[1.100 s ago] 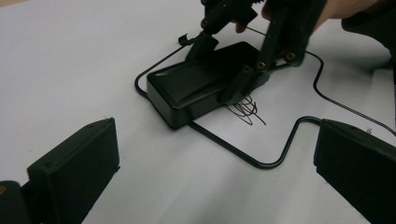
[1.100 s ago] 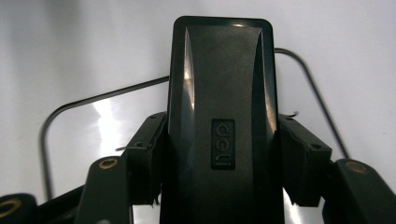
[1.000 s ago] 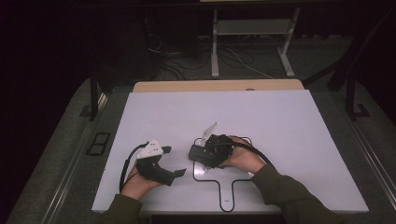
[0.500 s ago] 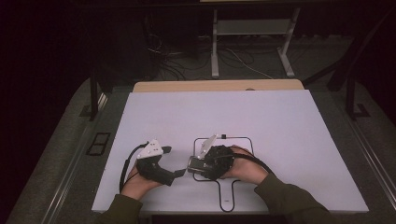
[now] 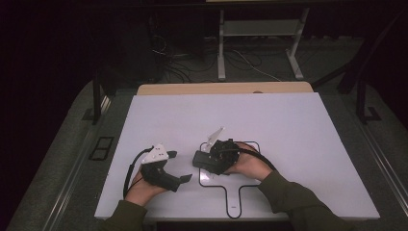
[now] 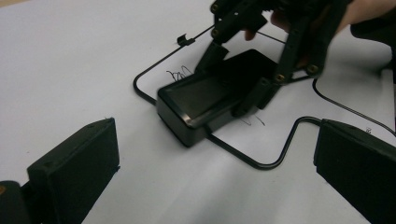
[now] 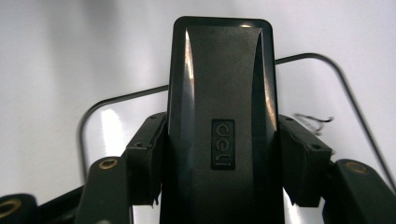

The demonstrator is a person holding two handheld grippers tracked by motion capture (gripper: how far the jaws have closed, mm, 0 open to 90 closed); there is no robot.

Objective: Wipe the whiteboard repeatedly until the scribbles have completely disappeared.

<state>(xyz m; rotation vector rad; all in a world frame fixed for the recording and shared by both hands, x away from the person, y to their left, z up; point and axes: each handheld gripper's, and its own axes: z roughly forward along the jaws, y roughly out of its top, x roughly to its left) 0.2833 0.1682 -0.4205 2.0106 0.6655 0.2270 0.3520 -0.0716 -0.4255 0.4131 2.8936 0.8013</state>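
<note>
Dark floor and cable clutter ring a white surface (image 5: pixel 269 120) that takes up the middle of the high view, with a black outline (image 5: pixel 230 192) drawn on it at lower centre: a rounded box with a stem running to the bottom edge. That outline looks like a marked spot where the thing belongs.

Right of centre, the right tool (image 5: pixel 204 161) is clamped on a black case (image 5: pixel 199 160), which rests at the left edge of the outline. In the right tool's own view the case (image 7: pixel 219 121) fills the middle, standing lengthwise between the pads (image 7: pixel 142 163), which press on its two long sides near its lower half. Gripping across the narrow width probably gives the firmest hold and leaves the far end free to be steered into the mark.

At lower left of the high view, the left tool (image 5: pixel 185 178) lies low by the surface with its jaws apart and nothing between them, seemingly waiting.

A small raised badge (image 7: pixel 222 144) on the case reads "deli", seen upside down. Faint pen scribbles (image 6: pixel 177 74) sit on the surface beside the case; they cannot be read.
</note>
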